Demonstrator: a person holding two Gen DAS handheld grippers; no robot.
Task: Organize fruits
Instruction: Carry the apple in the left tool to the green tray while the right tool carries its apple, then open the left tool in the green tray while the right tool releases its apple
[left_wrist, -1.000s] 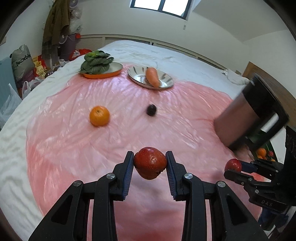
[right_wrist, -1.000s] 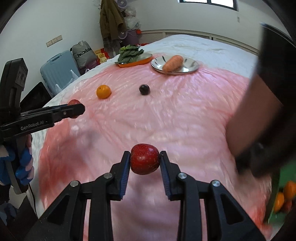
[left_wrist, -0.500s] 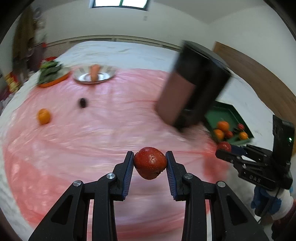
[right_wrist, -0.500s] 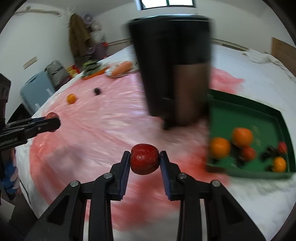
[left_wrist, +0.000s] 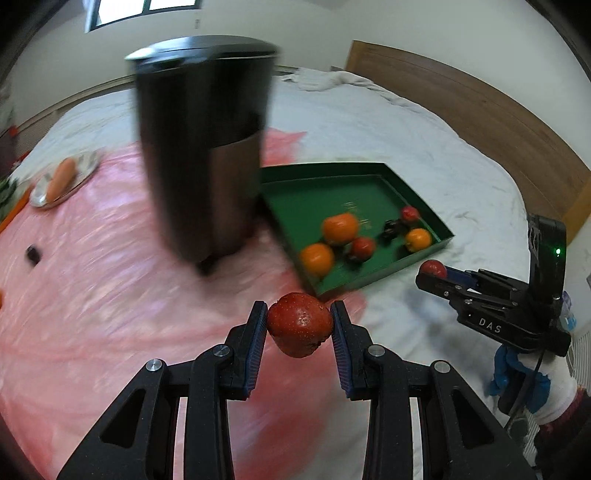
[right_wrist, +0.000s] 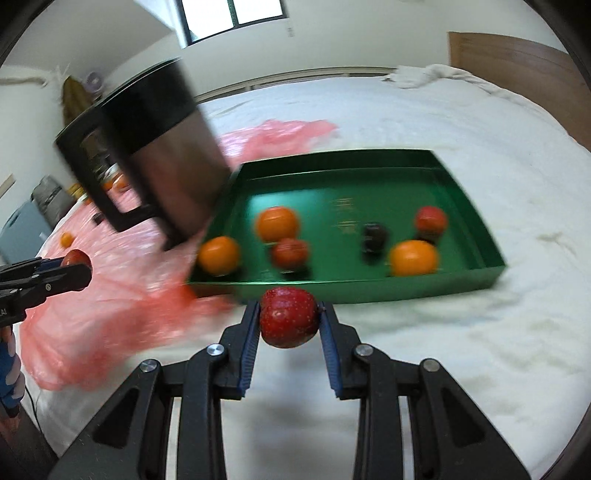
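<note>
Ahead of both my tools lies the white bed, and on it the crinkled pink plastic sheet runs off to the left of my left tool. A tall dark cylindrical bin with a black lid stands upright ahead and left of centre, just beside the shallow green rectangular tray. That tray sits directly ahead of my right gripper, near its tips, and ahead-right of my left gripper. Inside it I see three oranges, two small red fruits and a dark one, loosely scattered. Each tool is clamped on its own fruit: the left pads pinch a speckled red round fruit across its widest part, and the right pads hold a similar glossy red fruit the same way. I judge these fruits light, firm-skinned, somewhat slick and easily bruised, so a hold across the middle with modest pressure suits them. Neither fruit is over the tray yet.
</note>
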